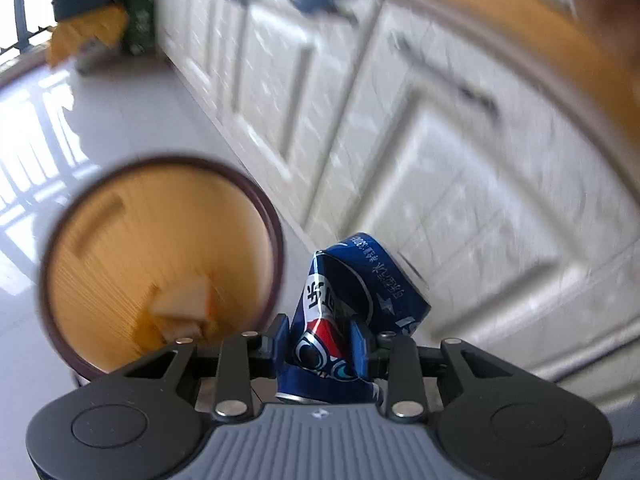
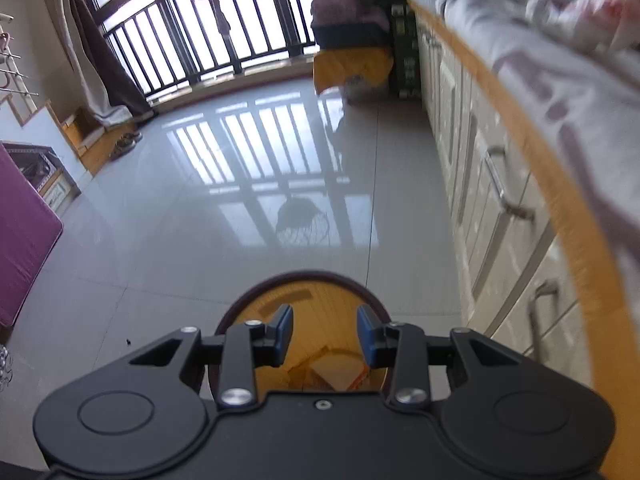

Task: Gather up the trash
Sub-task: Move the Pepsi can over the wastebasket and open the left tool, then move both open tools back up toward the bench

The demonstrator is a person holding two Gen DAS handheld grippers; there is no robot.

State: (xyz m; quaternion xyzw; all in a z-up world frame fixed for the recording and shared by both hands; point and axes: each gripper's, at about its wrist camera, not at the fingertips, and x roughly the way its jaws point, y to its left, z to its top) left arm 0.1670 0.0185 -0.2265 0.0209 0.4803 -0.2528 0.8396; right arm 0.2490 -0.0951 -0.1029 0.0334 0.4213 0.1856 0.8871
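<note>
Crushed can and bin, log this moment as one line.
left tool: shut on crushed can | right tool: open, empty, above bin | bin: holds scraps | can: not yet binned

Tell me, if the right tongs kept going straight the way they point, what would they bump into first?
Most likely the round yellow trash bin. The right tongs, empty, point down into its open mouth, so they would probably go in and meet the scraps at the bottom. Depth is hard to judge.

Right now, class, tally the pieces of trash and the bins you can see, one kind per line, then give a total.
Crushed blue drink can, held in the left gripper: 1
Round yellow waste bin: 1
Pale scrap lying inside the bin: 1
Total: 3
</note>
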